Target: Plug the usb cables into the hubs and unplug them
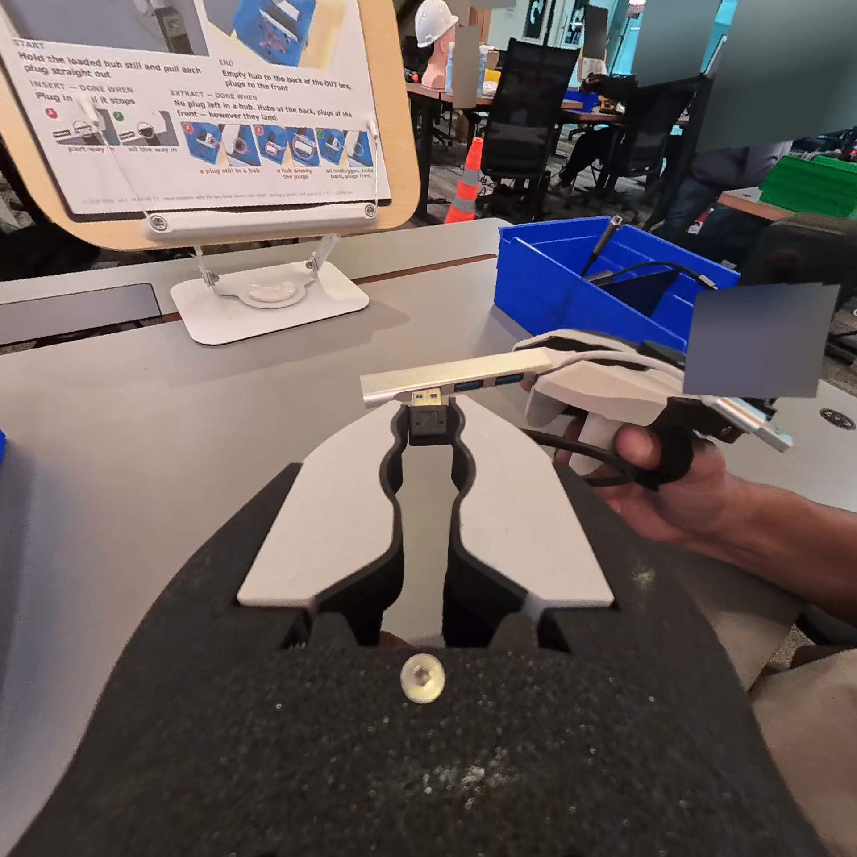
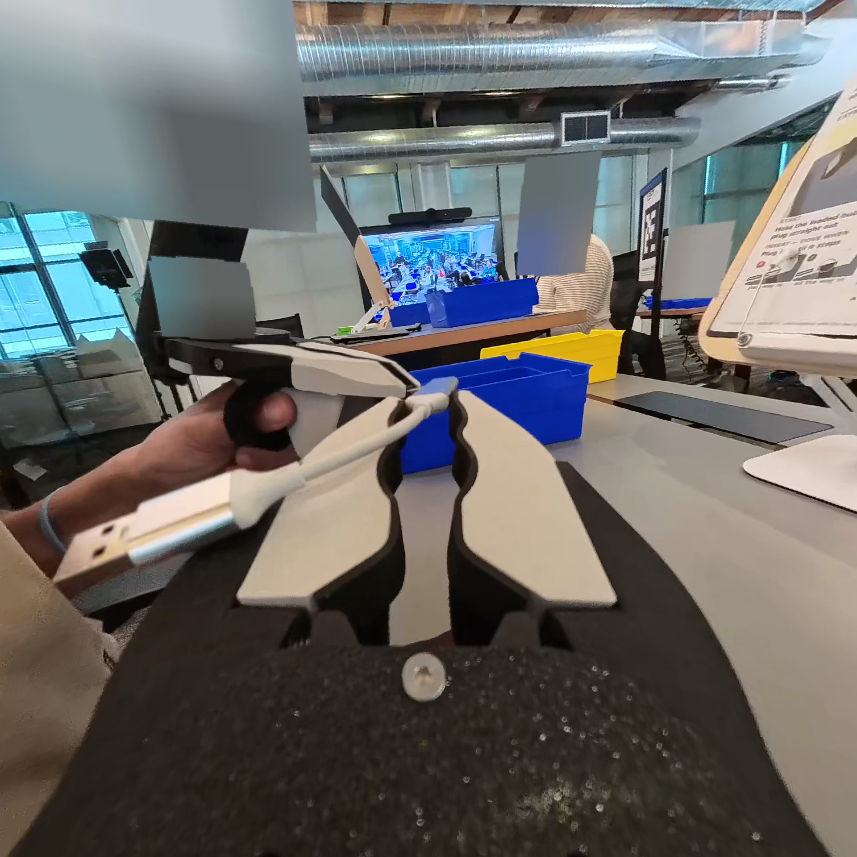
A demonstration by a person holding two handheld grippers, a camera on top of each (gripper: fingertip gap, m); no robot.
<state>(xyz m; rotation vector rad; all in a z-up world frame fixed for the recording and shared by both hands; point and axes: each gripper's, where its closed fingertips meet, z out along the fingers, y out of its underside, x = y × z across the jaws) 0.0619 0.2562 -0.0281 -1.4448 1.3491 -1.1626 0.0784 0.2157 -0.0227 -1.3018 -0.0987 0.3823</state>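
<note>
My left gripper (image 1: 429, 415) is shut on a black USB plug (image 1: 429, 426). The plug's metal tip (image 1: 427, 398) sits at the left port of a silver hub (image 1: 454, 373), with part of the metal showing. The plug's black cable (image 1: 579, 452) trails right. My right gripper (image 2: 429, 399) is shut on the hub's cable end (image 2: 443, 384) and holds it level above the table; it also shows in the left wrist view (image 1: 540, 375). The hub's own white cable (image 2: 361, 445) and silver plug (image 2: 176, 519) hang toward the right camera. The left gripper (image 2: 403, 385) shows side-on there.
A blue bin (image 1: 547, 287) holding cables stands at the back right of the grey table (image 1: 139, 417). An instruction board on a white stand (image 1: 259, 297) is at the back. In the right wrist view, another blue bin (image 2: 510, 417) and a yellow bin (image 2: 570, 348) stand ahead. Tip to tip, the grippers are about 5 cm apart.
</note>
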